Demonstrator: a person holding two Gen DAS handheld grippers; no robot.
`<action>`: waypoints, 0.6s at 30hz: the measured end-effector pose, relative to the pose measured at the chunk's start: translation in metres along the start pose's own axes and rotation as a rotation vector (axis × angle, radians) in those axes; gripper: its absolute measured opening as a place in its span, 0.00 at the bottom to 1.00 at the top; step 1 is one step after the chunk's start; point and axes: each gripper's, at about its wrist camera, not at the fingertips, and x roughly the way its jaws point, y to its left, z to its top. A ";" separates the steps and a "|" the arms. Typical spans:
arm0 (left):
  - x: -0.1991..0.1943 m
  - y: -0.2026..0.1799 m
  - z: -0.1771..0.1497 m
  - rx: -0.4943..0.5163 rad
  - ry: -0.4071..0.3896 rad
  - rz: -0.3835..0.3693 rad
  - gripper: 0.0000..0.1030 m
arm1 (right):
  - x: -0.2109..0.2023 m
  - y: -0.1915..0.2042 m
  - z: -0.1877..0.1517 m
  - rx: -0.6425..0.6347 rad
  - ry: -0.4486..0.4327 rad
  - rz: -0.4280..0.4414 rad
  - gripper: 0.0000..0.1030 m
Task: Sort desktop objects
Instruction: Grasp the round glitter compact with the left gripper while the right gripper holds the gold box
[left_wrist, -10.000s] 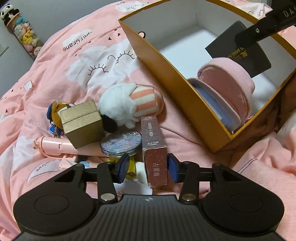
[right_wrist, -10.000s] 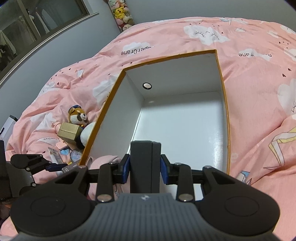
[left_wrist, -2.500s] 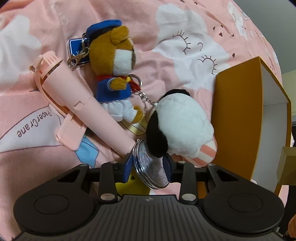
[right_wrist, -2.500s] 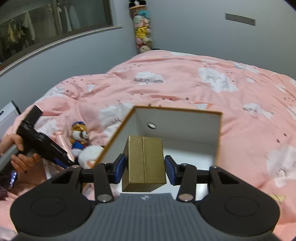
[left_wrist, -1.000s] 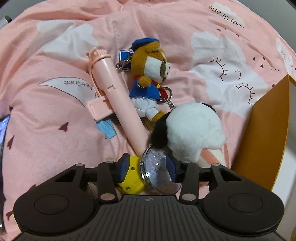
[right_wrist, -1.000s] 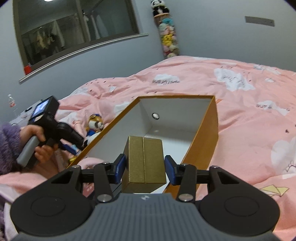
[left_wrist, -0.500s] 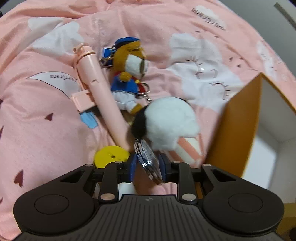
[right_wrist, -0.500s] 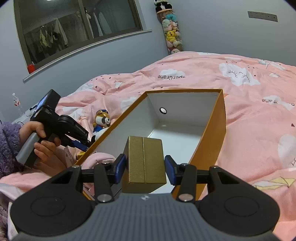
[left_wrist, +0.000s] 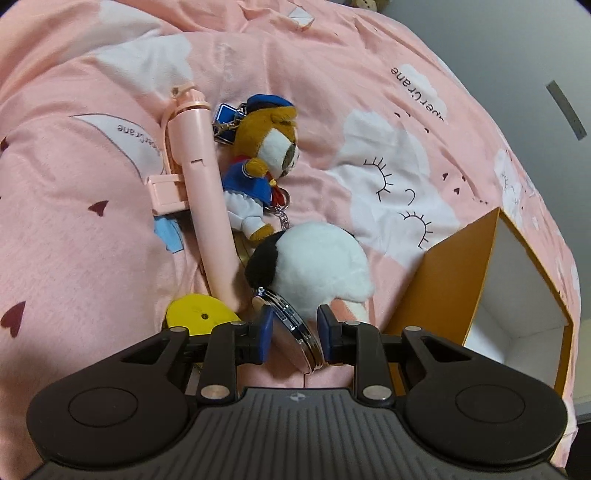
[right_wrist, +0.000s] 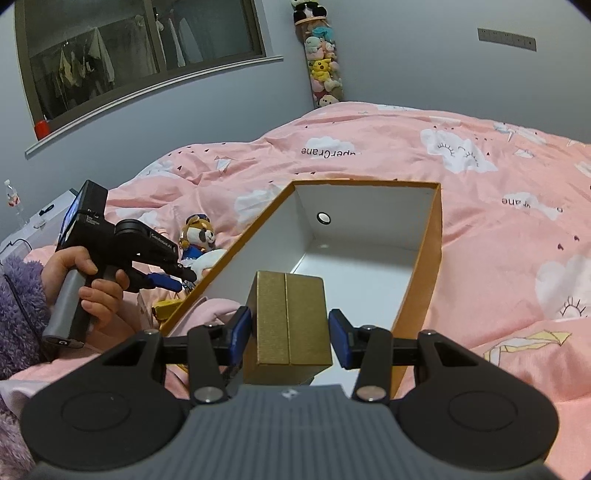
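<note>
A: Compact, the round silver metal one (left_wrist: 291, 330)?
B: Clamped edge-on in the left hand-held gripper (left_wrist: 294, 335), near the white plush toy (left_wrist: 319, 266).
A: Right hand-held gripper (right_wrist: 290, 333)?
B: Grasping a gold cardboard box (right_wrist: 289, 323) over the orange box's (right_wrist: 421, 295) near end.

We lose the yellow disc's (left_wrist: 197, 312) near edge behind the left gripper (left_wrist: 294, 334) — and the gold box's (right_wrist: 290, 321) base behind the right gripper (right_wrist: 290, 338).

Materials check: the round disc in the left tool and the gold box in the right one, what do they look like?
Round disc: seemingly polished metal rim, judging by its mirror-like chrome edge with grooves; the face material is unclear. Gold box: likely card or paper-wrapped board with a matte metallic gold finish, given the fine grain, sharp corners and a seam down the top.
</note>
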 end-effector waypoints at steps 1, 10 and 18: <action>-0.001 0.001 0.000 -0.008 -0.003 0.004 0.29 | 0.000 0.003 0.001 -0.003 0.001 -0.002 0.47; -0.008 0.014 -0.001 -0.041 -0.018 0.105 0.34 | 0.002 0.017 0.007 -0.036 0.030 -0.014 0.47; 0.012 0.008 0.004 0.067 0.079 0.173 0.49 | 0.003 0.023 0.010 -0.048 0.039 -0.021 0.47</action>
